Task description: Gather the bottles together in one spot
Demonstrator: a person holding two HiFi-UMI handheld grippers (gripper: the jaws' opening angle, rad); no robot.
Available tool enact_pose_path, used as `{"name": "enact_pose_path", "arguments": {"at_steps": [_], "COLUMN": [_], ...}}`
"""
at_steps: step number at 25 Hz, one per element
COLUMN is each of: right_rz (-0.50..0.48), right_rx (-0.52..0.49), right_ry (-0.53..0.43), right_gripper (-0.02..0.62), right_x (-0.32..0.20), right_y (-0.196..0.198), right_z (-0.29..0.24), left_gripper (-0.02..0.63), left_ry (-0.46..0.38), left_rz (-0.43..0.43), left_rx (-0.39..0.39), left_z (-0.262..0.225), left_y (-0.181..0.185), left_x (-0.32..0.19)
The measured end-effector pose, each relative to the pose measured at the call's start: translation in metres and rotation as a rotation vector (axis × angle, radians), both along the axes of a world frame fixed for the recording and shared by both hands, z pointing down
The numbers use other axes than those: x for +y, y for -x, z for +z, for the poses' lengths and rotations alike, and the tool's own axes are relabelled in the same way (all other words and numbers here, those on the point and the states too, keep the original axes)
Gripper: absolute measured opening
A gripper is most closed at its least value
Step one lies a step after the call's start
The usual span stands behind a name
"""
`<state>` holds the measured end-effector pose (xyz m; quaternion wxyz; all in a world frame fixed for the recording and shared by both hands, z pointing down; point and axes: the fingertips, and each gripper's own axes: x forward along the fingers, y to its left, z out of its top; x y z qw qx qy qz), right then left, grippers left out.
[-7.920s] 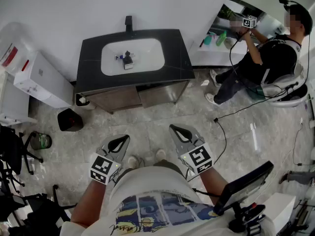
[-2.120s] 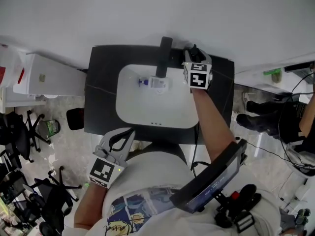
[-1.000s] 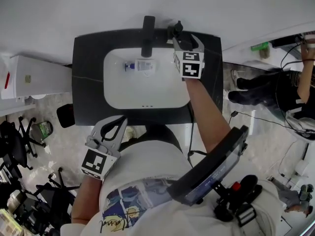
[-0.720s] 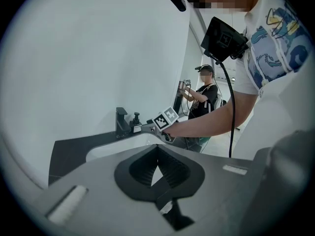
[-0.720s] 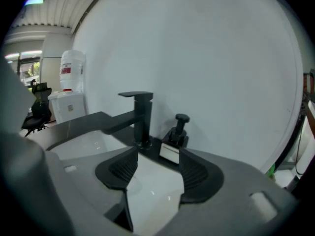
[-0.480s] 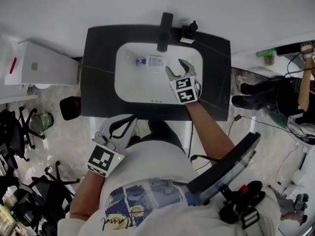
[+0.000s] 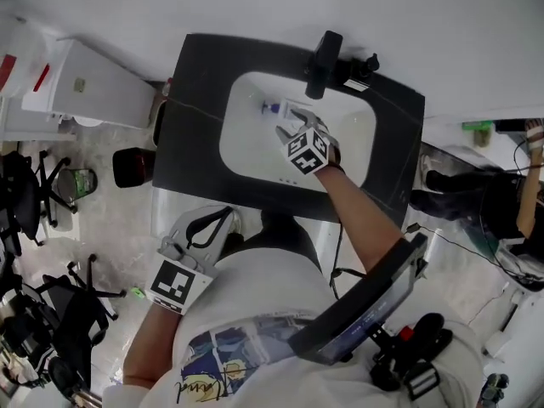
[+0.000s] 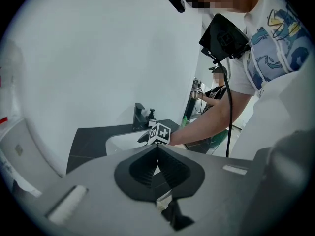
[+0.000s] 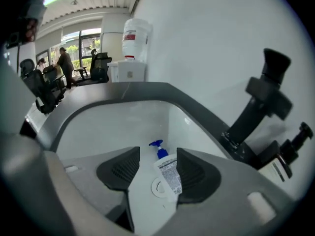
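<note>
A white bottle with a blue pump (image 9: 169, 173) lies on its side in the white sink (image 7: 357, 147), near the drain. My right gripper (image 9: 157, 155) reaches into the basin with its jaws closing. The bottle lies between them, close to the right pad, with a gap on the left. From the head view, the right gripper (image 7: 287, 124) covers most of that bottle (image 7: 272, 108). A black pump bottle (image 7: 367, 63) stands on the counter beside the black faucet (image 7: 323, 51). My left gripper (image 7: 223, 219) hangs shut and empty by my waist.
The black counter (image 7: 191, 134) rings the basin, against a white wall. In the right gripper view the faucet (image 9: 261, 97) rises at the right, with the black pump bottle (image 9: 294, 141) behind it. A white cabinet (image 7: 85, 83), a black bin (image 7: 132, 167) and office chairs (image 7: 25, 194) stand to the left.
My right gripper has left the black pump bottle at the back of the counter. It has come down into the basin around the white bottle. The left gripper has stayed put.
</note>
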<state>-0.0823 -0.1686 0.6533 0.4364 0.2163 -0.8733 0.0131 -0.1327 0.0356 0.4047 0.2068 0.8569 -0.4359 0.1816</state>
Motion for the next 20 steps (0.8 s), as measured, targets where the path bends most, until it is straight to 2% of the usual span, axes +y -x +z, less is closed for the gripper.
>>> {"name": "enact_pose_path", "arguments": {"at_steps": [12,17,20], "right_rz": [-0.315,-0.390,-0.427], "right_rx": [0.229,0.325,0.369], "right_ry": [-0.013,-0.032,-0.047], "right_gripper": [0.229,0.225,0.198], "right_x": [-0.018,-0.028,-0.030], "right_y": [0.035,0.039,0.040], "right_z": [0.081,0.108,0.119], "left_gripper": [0.003,0.003,0.003], "left_ry": [0.066,0.098,0.115], "left_rz": [-0.181,-0.225,-0.244], "left_rx": [-0.037,-0.036,-0.030], "left_z": [0.015,0.022,0.026], "left_y": [0.023,0.027,0.029], "left_x": [0.000,0.006,0.010]}}
